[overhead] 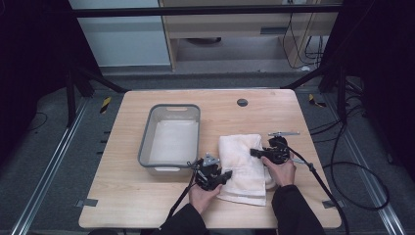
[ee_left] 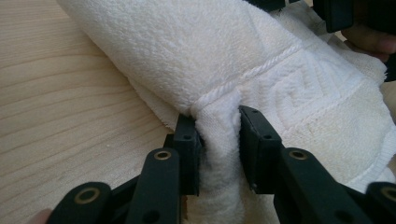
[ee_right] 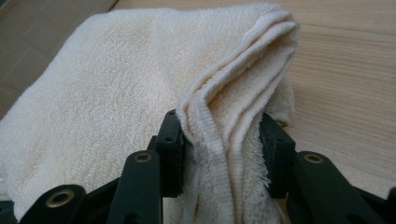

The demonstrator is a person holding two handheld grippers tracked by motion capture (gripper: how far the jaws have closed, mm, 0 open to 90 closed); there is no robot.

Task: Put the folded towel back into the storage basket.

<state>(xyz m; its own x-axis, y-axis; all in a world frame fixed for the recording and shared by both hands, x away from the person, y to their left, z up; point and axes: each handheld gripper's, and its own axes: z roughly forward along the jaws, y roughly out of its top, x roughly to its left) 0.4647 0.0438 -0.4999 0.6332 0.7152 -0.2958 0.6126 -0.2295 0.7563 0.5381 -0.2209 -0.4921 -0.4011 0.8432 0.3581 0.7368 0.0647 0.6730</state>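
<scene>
- While both hand-held grippers were clenched on it, the folded white terry towel (overhead: 243, 166) lay on the wooden worktop (overhead: 147, 196), right of centre and near the front edge.
- Left hand-held gripper (overhead: 221, 177): held in the person's left hand (overhead: 203, 195), it reached the towel from its left side; in the left gripper view its two black jaws pressed on a pinched-up fold of the towel (ee_left: 219, 154), just below the woven cord border, with cloth bunched between the pads.
- Right hand-held gripper (overhead: 255, 152): held in the person's right hand (overhead: 281, 171), it met the towel at its right edge; in the right gripper view the jaws were closed on several stacked layers of the towel's edge (ee_right: 224, 140), the fringe-like hem lying between them.
- Grey plastic basin (overhead: 147, 147): it stood on the worktop just left of the towel, close to the left hand-held gripper but apart from the cloth, and held a white cloth or liner (overhead: 172, 142); which of the two could not be told.
- Cables (overhead: 342, 166): black leads trailed from the right hand-held gripper off the worktop's right edge to the floor.
- Round dark grommet (overhead: 242, 102): it was set in the worktop near the far edge, well apart from the towel.
</scene>
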